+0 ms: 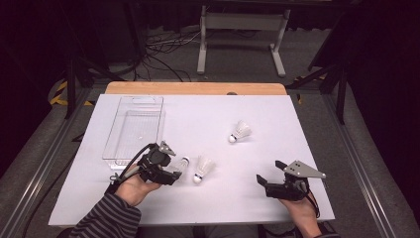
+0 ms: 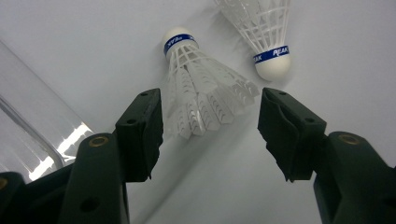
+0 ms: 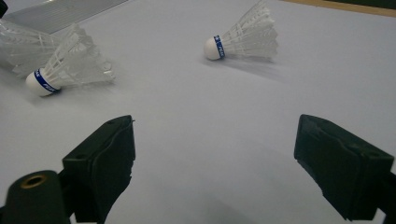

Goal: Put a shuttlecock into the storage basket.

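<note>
left gripper [image 2: 210, 126]: jaws apart around skirt of nearest shuttlecock [image 2: 201, 88], not clamped | second shuttlecock [image 1: 204, 168] just beside, at 3 o'clock | third shuttlecock [image 1: 240, 132] at 1 o'clock | clear tray [image 1: 132, 130] at 11 | right gripper [image 1: 270, 176]: jaws wide apart, holding nothing, over white table [image 1: 297, 148]

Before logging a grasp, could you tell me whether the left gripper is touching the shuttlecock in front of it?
Apart: in the left gripper view the shuttlecock lies between the open left gripper, gaps on both sides.
</note>
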The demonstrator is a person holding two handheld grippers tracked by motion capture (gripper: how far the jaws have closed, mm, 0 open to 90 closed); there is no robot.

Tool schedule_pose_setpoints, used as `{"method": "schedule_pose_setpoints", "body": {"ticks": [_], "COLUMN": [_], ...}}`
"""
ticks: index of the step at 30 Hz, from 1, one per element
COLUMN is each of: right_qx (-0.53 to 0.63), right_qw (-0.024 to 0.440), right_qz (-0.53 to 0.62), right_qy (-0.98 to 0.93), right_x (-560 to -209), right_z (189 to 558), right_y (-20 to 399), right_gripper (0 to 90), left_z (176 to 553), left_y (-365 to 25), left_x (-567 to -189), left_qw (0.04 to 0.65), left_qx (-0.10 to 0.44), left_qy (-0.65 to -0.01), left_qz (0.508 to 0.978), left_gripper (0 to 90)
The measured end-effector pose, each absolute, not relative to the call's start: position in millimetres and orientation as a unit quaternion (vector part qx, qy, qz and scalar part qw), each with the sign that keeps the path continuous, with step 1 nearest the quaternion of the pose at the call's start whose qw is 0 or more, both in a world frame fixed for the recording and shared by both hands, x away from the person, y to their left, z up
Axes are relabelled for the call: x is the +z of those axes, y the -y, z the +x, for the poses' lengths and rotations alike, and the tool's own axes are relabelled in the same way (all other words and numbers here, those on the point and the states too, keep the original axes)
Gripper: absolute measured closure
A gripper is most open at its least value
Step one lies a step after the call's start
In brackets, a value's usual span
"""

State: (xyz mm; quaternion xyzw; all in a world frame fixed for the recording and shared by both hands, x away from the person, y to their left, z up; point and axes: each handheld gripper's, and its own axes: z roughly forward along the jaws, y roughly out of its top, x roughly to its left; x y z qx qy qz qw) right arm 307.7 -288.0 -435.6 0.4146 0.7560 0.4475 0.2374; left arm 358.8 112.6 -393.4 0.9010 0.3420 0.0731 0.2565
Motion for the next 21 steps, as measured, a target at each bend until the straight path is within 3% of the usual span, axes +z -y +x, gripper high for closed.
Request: {"method": "schedule_pose_setpoints", "body": {"ticks": [21], "right_qx": [0.447], "right_qw": [0.233], "right_qz": [0.413], "right_qy": [-0.758], "right_x": [-436.3], "right_z": [308.1], "right_y": [287.2], "right_gripper": [13.2], "left_z": [365.6], "left_y": [-107.1], "left_x": [-401.4], "left_qw": [0.227], "left_qx": [0.085], "left_qy": [-0.346], "left_qz": [0.906], "left_gripper": [47.9]}}
